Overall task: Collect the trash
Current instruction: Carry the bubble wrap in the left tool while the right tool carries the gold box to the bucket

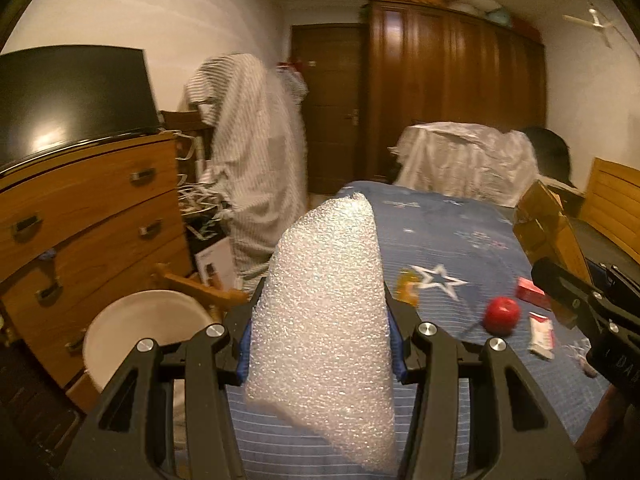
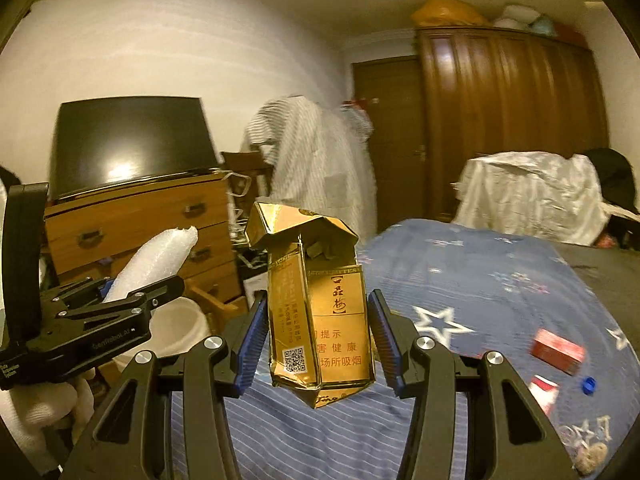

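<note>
While the left gripper (image 1: 320,344) clamps a foam sheet (image 1: 326,304) and the right gripper (image 2: 320,344) pinches a crumpled gold cigarette pack (image 2: 320,312), both above the bed (image 1: 460,240), keep each squeeze firm and carry them level to the white bin (image 1: 140,328) beside it.

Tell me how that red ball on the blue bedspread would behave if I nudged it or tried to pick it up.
The red ball looks round and glossy, so it would probably roll at a nudge, though the soft blue bedspread may slow it. Its smooth, curved surface could slip between flat pads. Whether it is hard or hollow cannot be told.
</note>
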Motion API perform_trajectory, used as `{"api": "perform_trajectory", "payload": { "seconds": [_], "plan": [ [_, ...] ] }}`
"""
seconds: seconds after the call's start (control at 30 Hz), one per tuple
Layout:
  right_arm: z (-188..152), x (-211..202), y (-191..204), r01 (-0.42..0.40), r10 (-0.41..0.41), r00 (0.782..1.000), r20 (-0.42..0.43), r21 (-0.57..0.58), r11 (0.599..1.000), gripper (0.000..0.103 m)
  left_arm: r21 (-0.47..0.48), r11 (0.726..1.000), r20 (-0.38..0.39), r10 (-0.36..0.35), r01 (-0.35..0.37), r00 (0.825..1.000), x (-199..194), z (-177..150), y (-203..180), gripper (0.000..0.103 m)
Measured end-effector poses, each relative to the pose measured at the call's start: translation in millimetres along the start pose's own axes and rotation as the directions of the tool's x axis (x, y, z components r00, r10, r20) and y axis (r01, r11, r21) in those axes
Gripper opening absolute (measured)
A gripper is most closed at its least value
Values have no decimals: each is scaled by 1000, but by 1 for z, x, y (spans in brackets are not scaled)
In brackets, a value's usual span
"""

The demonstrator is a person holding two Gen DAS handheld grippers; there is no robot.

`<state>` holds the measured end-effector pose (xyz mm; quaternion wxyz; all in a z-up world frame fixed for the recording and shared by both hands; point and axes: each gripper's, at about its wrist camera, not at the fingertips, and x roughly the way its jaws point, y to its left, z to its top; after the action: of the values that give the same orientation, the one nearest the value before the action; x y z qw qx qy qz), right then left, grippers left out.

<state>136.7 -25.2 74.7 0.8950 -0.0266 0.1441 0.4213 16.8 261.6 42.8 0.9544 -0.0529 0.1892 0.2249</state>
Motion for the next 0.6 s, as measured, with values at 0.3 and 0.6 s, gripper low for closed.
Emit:
{"api": "perform_trajectory", "payload": {
  "seconds": [0.3,0.6],
  "plan": [
    [40,91,103,-168,162,984,-72,-80,983,51,-64,987,-16,145,-146,989,3,11,88,48],
    [60,197,204,-335,297,924,-240,-136,933,51,-97,961,-107,248,-258,963,25,5,166,48]
  ]
}}
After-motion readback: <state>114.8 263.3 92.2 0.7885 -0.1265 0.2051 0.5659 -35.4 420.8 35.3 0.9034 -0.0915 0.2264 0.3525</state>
